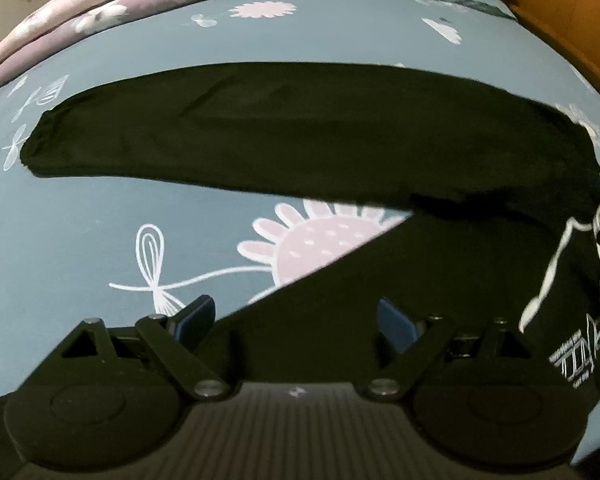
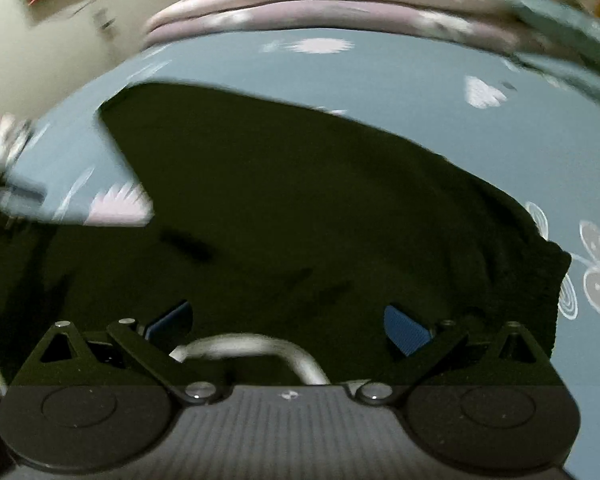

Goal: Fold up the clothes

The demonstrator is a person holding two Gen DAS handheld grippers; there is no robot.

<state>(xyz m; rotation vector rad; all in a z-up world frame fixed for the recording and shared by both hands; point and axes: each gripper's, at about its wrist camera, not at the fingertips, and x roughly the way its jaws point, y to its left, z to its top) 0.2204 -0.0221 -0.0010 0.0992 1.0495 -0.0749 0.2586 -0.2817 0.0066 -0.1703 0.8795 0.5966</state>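
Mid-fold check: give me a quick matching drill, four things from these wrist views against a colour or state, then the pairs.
Things:
1. long-sleeved dark cotton garment
2. flower-printed bedsheet
3. left gripper
4. folded quilt at the far edge of the bed

Colour or state:
A. pale pink with flowers
B. jaws spread, nothing between them
C. blue-grey
D. black, lying on the bed with one sleeve stretched out

Pairs: 1-D, 2-C, 3-B, 4-A

Blue flowered bedsheet (image 1: 100, 208) — pink pillows (image 2: 300, 4) behind.
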